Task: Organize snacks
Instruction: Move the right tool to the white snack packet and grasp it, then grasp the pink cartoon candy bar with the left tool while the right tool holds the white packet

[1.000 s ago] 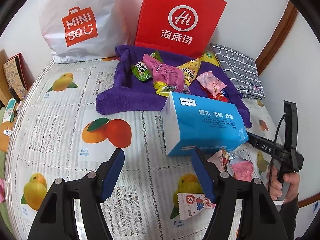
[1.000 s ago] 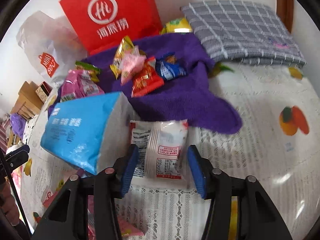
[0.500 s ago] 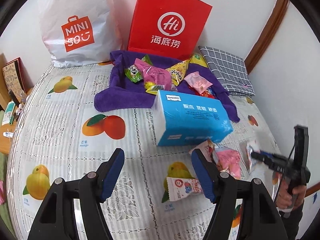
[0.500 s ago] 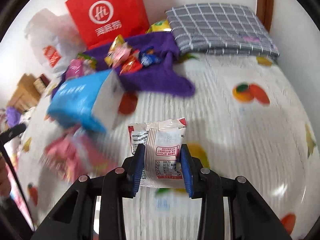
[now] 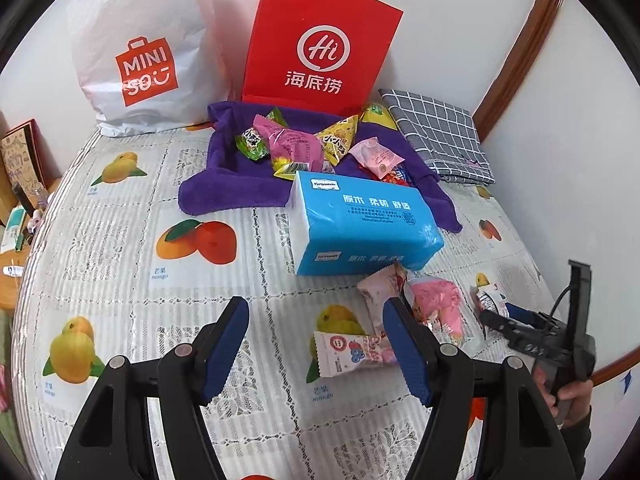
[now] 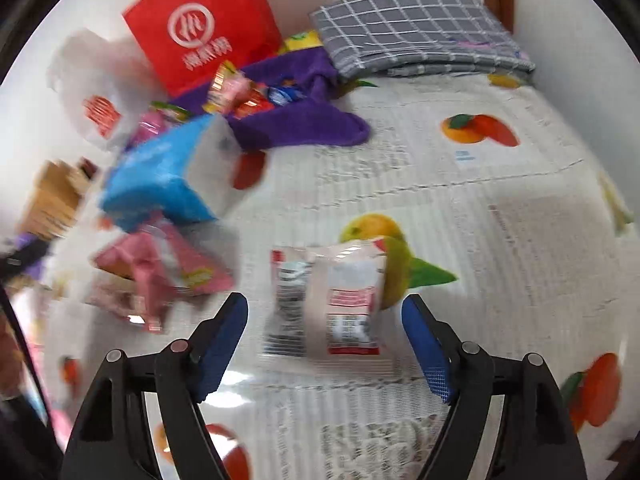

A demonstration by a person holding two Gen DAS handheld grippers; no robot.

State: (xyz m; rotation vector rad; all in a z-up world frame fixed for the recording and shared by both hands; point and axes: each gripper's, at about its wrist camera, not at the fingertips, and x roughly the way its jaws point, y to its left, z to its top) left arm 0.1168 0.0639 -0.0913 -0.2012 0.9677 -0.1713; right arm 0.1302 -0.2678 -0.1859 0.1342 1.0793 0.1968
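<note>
My right gripper [image 6: 324,320] is open; a white snack packet with red print [image 6: 328,300] sits between its fingers, no longer clamped. The packet also shows in the left wrist view [image 5: 486,298] in front of that gripper [image 5: 496,318]. My left gripper [image 5: 316,328] is open and empty above the tablecloth. Pink snack packets [image 5: 432,304] and a white berry packet [image 5: 348,350] lie near the front. Several snacks [image 5: 296,148] lie on a purple towel [image 5: 224,196] at the back.
A blue tissue pack [image 5: 360,224] lies mid-table in front of the towel. A red paper bag [image 5: 320,44] and a white Miniso bag [image 5: 144,52] stand against the wall. A grey checked cloth [image 5: 440,132] lies back right. The fruit-print tablecloth [image 5: 120,248] is bare on the left.
My right gripper closed on the white packet, carried it toward the front right of the table, then opened and released it. My left gripper drew back slightly and stayed open.
</note>
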